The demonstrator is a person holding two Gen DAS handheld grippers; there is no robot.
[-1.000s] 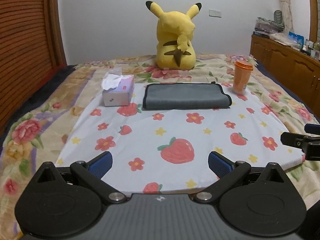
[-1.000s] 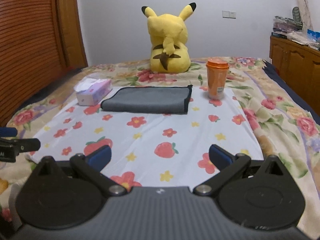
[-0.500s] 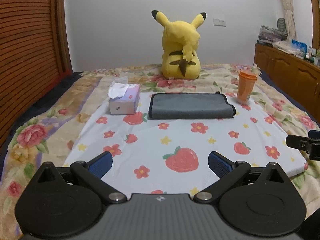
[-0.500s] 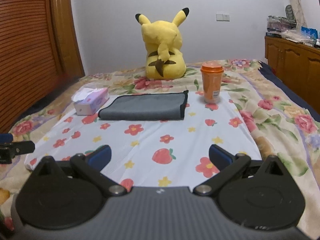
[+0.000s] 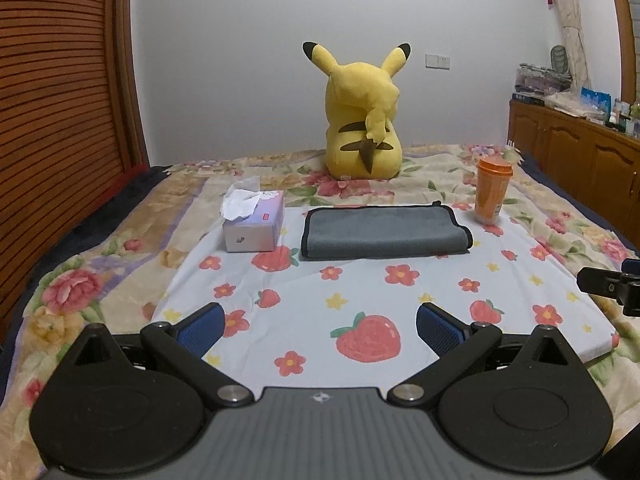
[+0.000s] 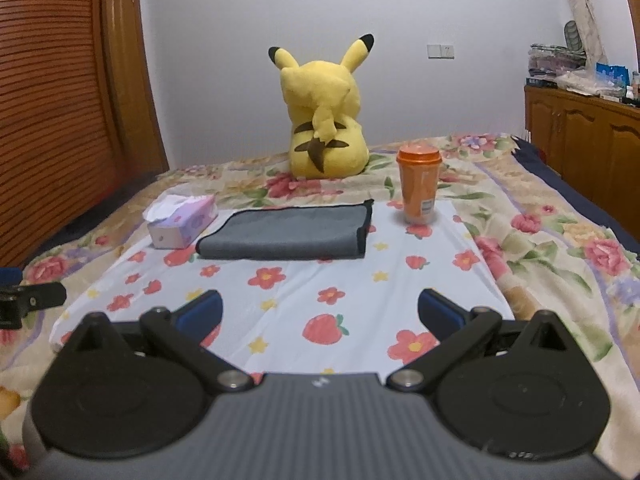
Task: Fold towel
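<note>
On the strawberry sheet (image 5: 400, 300) lies a grey towel (image 5: 384, 232), folded flat; both tools (image 5: 320, 326) (image 6: 320, 312) gape, unladen.

Black left gripper (image 5: 318, 330), blue-padded jaws, silver pivot screws, ribbed grey body

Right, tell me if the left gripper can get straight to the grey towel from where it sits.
Probably yes. The left gripper has its jaws open and empty, and only bare printed sheet lies between it and the towel. The tissue box and orange cup stand off to either side.
</note>
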